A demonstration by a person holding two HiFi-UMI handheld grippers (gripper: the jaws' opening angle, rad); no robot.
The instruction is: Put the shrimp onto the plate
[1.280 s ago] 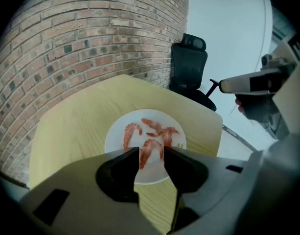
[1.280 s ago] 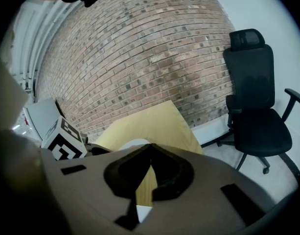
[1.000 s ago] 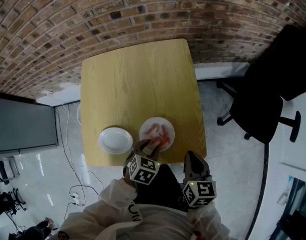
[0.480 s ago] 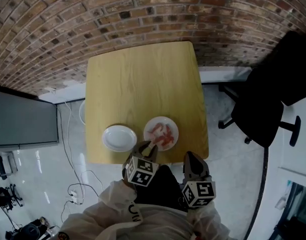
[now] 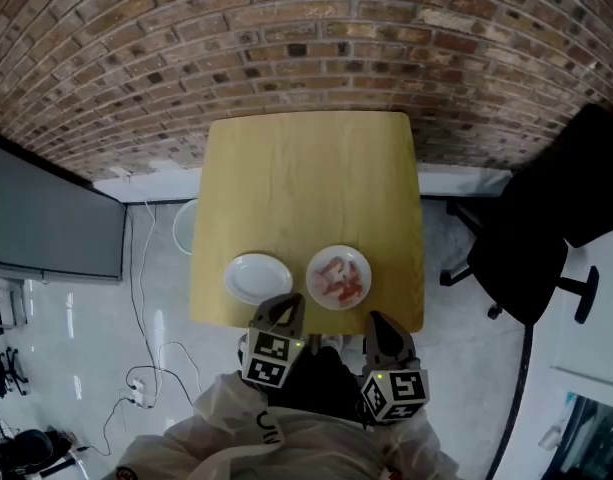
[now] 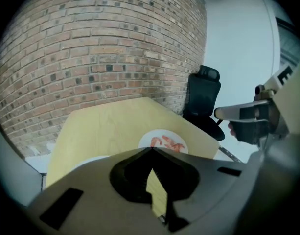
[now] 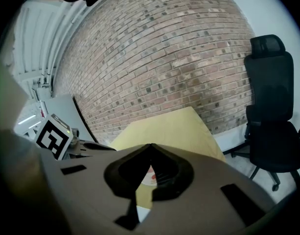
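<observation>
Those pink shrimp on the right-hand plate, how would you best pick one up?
Probably pinch one shrimp across the middle of its body, coming down from above: they lie flat and close together on a shallow plate, so a sideways approach would likely bump the rim or neighbours.

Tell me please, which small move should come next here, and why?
Probably no more picking: I would lower both grippers to rest. All visible shrimp lie on the right plate, and the left plate looks empty. The left gripper, whose jaws have just been closing, is shut with nothing between them; the right gripper is shut and empty too.
</observation>
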